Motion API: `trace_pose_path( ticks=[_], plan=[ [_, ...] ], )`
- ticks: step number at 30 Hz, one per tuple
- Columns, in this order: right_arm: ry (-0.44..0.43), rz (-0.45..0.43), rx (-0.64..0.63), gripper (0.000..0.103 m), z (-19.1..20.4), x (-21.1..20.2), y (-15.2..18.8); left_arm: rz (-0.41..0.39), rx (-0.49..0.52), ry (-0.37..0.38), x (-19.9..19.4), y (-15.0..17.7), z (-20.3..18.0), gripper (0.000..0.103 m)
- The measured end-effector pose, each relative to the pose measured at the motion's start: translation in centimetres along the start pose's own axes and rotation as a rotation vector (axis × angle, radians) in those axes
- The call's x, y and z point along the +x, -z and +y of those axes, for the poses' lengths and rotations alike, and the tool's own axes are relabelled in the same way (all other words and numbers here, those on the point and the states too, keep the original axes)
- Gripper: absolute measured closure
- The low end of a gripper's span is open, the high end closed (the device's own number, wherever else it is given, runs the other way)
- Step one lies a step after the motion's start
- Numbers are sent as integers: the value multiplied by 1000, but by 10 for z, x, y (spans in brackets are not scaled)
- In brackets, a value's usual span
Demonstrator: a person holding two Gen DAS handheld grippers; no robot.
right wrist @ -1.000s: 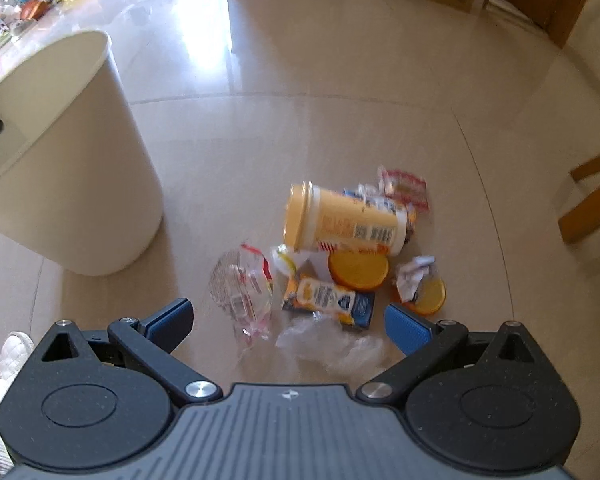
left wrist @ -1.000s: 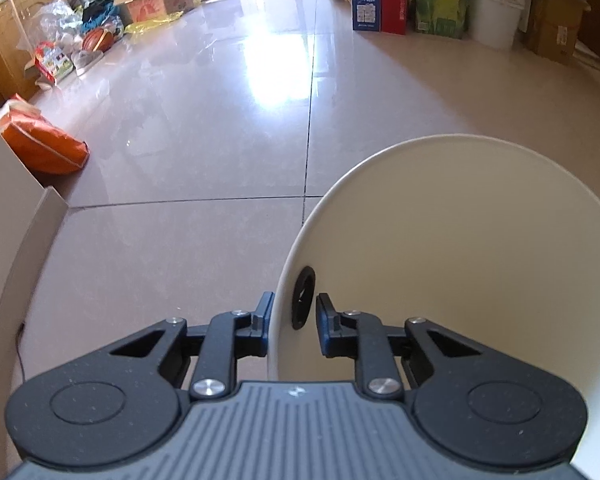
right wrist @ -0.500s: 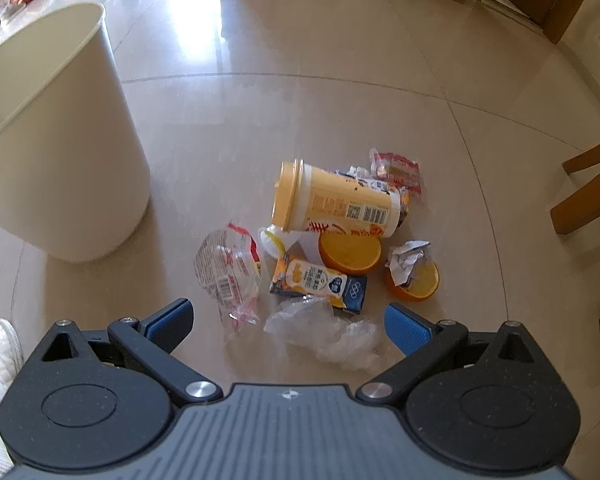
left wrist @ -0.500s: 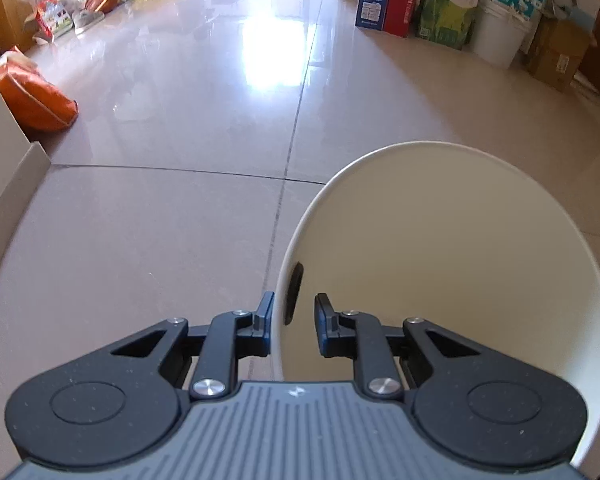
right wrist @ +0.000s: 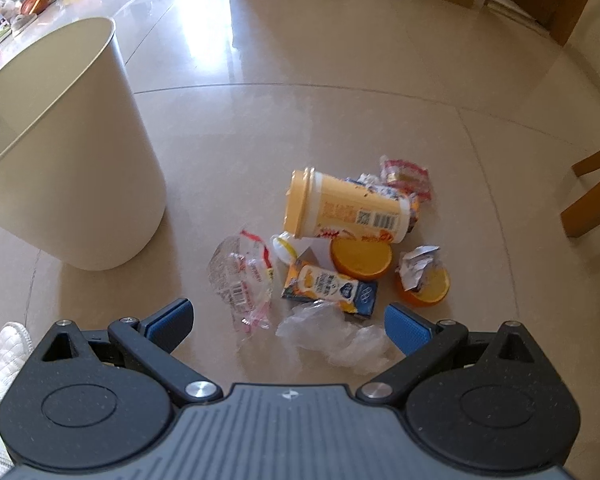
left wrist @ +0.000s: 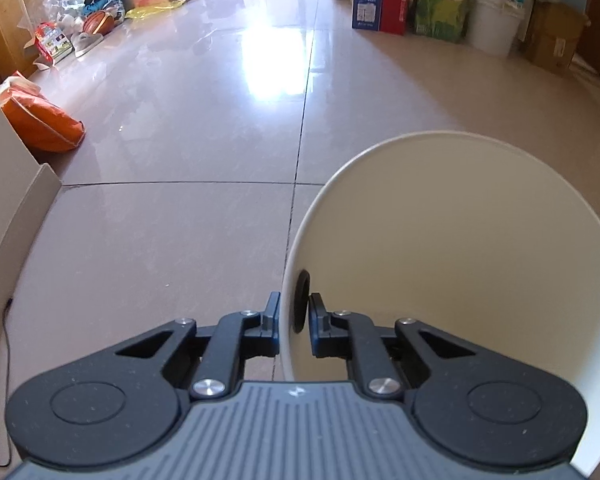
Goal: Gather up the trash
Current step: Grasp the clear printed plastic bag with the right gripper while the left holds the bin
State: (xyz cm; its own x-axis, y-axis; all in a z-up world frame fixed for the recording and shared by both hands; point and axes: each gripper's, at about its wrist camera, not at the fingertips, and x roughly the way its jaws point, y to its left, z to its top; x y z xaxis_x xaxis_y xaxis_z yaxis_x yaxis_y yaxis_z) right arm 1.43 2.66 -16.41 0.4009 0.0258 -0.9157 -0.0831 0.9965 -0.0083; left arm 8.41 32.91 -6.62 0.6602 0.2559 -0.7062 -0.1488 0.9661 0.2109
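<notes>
Left gripper clamped on the rim of the tilted cream plastic bin, one jaw inside, one outside. Right gripper jaws wide apart, nothing between them, hovering over the trash pile: clear crumpled plastic wrap nearest, yellow lidded cup beyond, bin to its left. Nothing collected yet, judging by the visible bin wall. The bin's bottom is hidden.

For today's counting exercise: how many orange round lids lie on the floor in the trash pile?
2. One orange round lid lies just below the tipped yellow plastic cup; the other, right of it, holds crumpled foil. More may be hidden.
</notes>
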Motion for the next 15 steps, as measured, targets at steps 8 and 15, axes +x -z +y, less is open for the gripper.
trace_pose_path(
  ticks=[8,15],
  plan=[
    [24,-9,-95,4,11,16,9,50,-6,6,2,-2,3,93],
    [33,-8,-160,14,16,45,10,135,-55,23,7,-14,10,95]
  ],
)
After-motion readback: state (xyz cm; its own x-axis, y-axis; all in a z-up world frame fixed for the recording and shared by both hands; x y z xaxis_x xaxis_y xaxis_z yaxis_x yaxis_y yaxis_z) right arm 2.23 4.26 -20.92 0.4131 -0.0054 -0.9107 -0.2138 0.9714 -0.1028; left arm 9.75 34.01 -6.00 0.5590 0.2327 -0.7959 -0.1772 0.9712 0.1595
